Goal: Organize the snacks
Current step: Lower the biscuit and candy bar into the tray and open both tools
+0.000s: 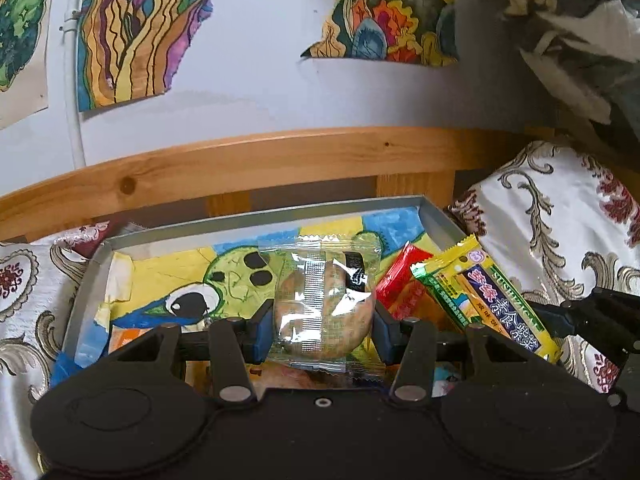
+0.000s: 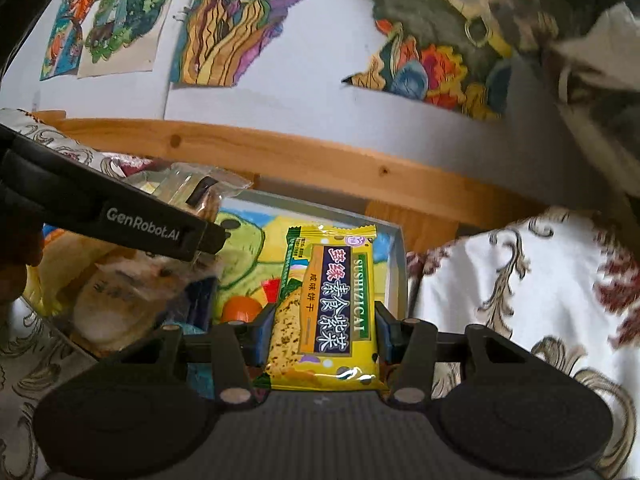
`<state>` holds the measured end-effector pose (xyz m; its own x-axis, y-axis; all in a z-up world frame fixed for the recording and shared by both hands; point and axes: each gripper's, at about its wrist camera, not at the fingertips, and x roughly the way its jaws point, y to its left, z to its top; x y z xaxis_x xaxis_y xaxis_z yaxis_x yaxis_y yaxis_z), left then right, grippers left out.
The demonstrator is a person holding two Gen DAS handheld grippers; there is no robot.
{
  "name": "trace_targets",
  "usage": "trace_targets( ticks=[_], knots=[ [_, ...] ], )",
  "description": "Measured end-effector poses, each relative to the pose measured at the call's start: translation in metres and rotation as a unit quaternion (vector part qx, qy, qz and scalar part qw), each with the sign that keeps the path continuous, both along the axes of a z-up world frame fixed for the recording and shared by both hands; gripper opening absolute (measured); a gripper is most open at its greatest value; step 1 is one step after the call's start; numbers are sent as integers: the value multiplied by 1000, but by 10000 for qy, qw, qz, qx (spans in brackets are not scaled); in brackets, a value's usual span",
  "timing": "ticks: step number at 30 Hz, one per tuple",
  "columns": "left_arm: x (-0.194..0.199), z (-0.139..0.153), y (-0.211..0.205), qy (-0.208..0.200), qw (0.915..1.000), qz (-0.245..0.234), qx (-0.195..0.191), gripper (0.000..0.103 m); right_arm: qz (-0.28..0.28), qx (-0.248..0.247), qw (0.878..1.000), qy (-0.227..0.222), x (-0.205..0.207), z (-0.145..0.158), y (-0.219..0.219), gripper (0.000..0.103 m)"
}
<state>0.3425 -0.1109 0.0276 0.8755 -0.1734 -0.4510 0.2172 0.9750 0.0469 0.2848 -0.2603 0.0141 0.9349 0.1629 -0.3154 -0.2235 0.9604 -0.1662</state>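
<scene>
My left gripper [image 1: 322,330] is shut on a clear-wrapped round biscuit [image 1: 322,304] and holds it above a shallow grey tray [image 1: 256,216] lined with a colourful drawing. My right gripper [image 2: 322,330] is shut on a yellow cracker packet [image 2: 326,304] over the tray's right part [image 2: 396,264]. The yellow packet also shows in the left wrist view [image 1: 492,300], beside a red packet [image 1: 400,280] at the tray's right side. The left gripper's body [image 2: 120,216] and its biscuit [image 2: 200,196] show at the left of the right wrist view. More wrapped snacks [image 2: 120,300] lie below it.
The tray sits on patterned white and maroon fabric [image 1: 560,232] in front of a wooden rail [image 1: 280,160]. A wall with colourful drawings [image 1: 132,32] stands behind. Dark clothing hangs at the upper right [image 1: 580,40].
</scene>
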Motion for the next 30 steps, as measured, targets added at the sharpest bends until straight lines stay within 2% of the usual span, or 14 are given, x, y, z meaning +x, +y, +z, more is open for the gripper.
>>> trace_targets(
  ticks=[16,23,30],
  knots=[
    [7,-8,-8,142,9999,-41,50,50,66,83,9999,103,4,-5,2,53],
    [12,-8,-7,256,9996,-18,-73,51,64,84,9999,107,6,-5,1,53],
    [11,-6,-7,284,9995,68,-124,63,-12,-74,10000,-43,5,-6,4,56]
  ],
)
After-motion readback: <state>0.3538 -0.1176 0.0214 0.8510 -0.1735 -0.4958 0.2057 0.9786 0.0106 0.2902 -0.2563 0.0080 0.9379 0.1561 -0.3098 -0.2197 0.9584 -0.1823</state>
